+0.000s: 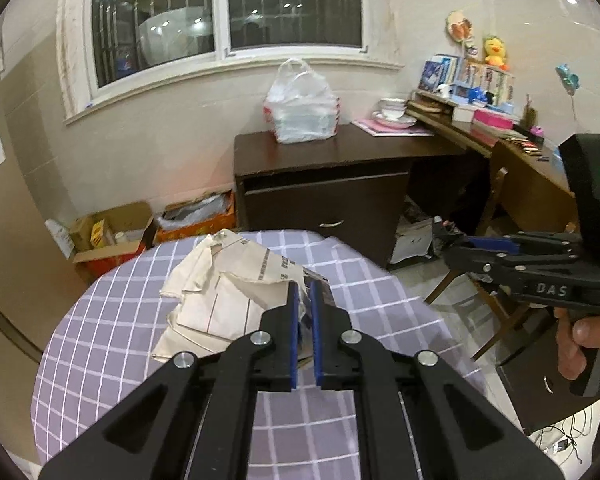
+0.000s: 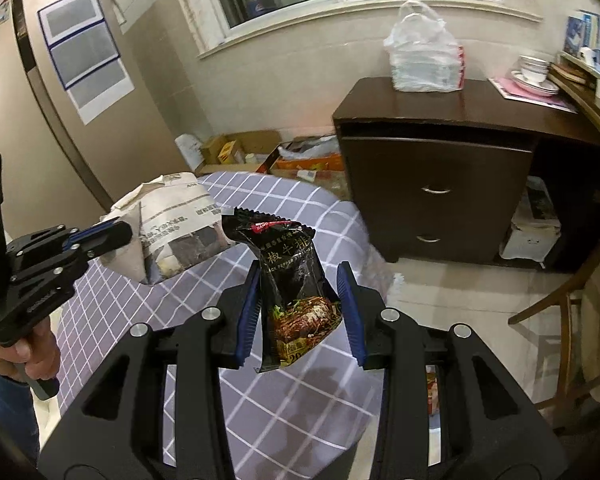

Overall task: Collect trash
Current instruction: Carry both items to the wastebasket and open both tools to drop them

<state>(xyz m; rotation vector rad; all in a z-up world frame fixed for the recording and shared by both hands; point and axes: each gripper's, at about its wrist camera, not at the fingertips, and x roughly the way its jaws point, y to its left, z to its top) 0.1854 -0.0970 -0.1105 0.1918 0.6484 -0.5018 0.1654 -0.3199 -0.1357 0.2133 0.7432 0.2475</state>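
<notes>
A folded newspaper bag [image 1: 220,300] lies on the round table with the purple checked cloth [image 1: 100,340]. My left gripper [image 1: 305,292] is shut on the bag's edge, its blue pads nearly together. The bag [image 2: 180,228] and left gripper [image 2: 116,236] also show in the right wrist view. A black snack wrapper [image 2: 296,292] hangs upright between the blue pads of my right gripper [image 2: 300,280]. The jaws stand wide, and the wrapper touches the left pad [image 2: 248,312] and reaches the right pad at its lower corner. The right gripper [image 1: 444,230] shows at the right of the left wrist view.
A dark wooden cabinet [image 2: 440,184] with a white plastic bag [image 2: 424,56] on top stands behind the table. Cardboard boxes [image 1: 112,236] sit on the floor by the wall. A cluttered desk [image 1: 500,136] and a wooden chair [image 2: 560,308] are at the right.
</notes>
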